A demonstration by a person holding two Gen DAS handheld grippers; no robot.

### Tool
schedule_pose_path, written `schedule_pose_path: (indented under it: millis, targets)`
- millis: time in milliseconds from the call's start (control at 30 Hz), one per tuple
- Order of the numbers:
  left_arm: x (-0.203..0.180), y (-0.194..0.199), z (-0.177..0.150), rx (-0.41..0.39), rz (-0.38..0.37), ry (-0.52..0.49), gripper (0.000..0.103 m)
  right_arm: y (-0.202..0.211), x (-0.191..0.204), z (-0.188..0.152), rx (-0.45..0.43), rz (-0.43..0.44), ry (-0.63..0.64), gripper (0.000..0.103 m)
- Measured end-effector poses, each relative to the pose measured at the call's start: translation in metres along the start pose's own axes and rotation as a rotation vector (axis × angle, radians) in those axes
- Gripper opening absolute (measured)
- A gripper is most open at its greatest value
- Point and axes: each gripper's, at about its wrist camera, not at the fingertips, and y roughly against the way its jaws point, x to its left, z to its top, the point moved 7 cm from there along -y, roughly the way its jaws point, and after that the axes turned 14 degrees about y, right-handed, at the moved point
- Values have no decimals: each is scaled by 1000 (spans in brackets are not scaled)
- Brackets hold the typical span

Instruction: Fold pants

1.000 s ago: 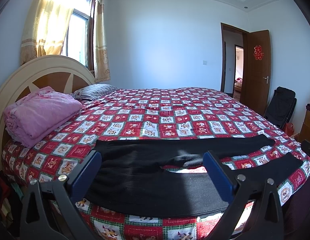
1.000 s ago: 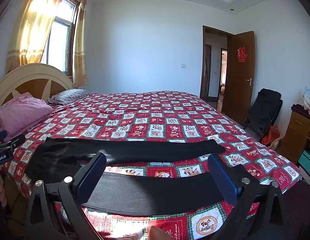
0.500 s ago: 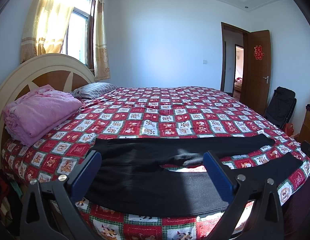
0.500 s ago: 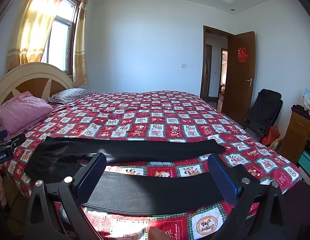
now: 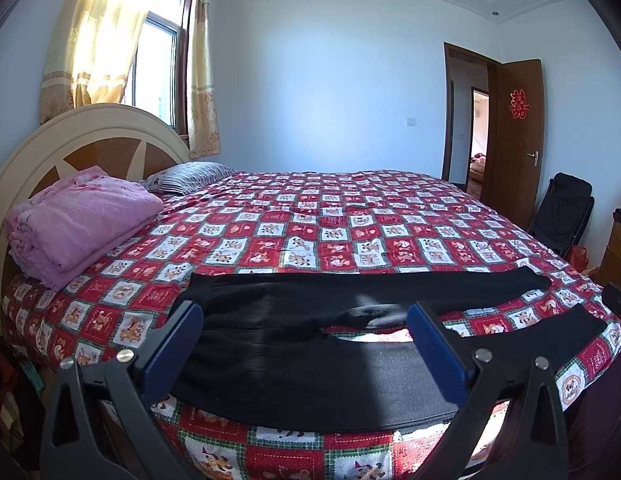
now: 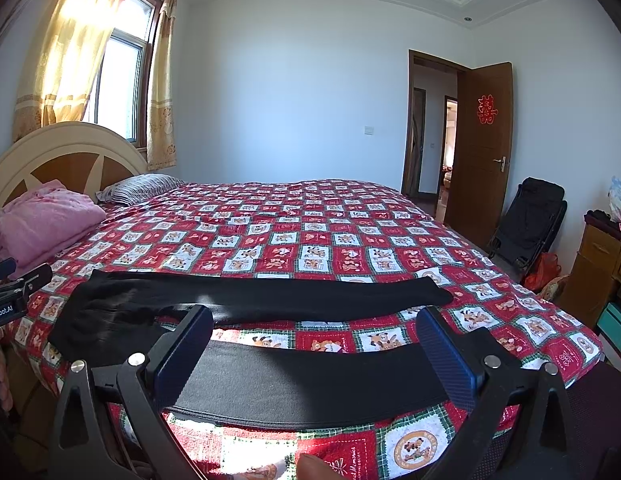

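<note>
Black pants [image 5: 310, 344] lie flat along the near edge of the bed, waist to the left, the two legs spread apart toward the right. In the right wrist view the same pants [image 6: 294, 384] show the near leg close to the camera and the far leg behind it. My left gripper [image 5: 306, 344] hovers open above the waist and crotch area, holding nothing. My right gripper [image 6: 314, 352] is open over the near leg, also holding nothing. The left gripper's body pokes in at the left edge of the right wrist view.
The bed [image 5: 350, 224] has a red checked cartoon quilt. A folded pink blanket [image 5: 78, 220] and a striped pillow [image 5: 186, 174] lie by the headboard. A black folded chair [image 6: 526, 220], a wooden cabinet [image 6: 598, 268] and an open door stand at the right.
Both views have shifted only slightly. The pants lie as before and both grippers stay open.
</note>
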Motion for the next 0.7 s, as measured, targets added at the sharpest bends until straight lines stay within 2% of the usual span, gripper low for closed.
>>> schedule_pose_path:
  millis: [700]
  targets:
    - [2, -3, -9, 15, 2, 6, 103, -6, 7, -7, 11, 8, 5, 102]
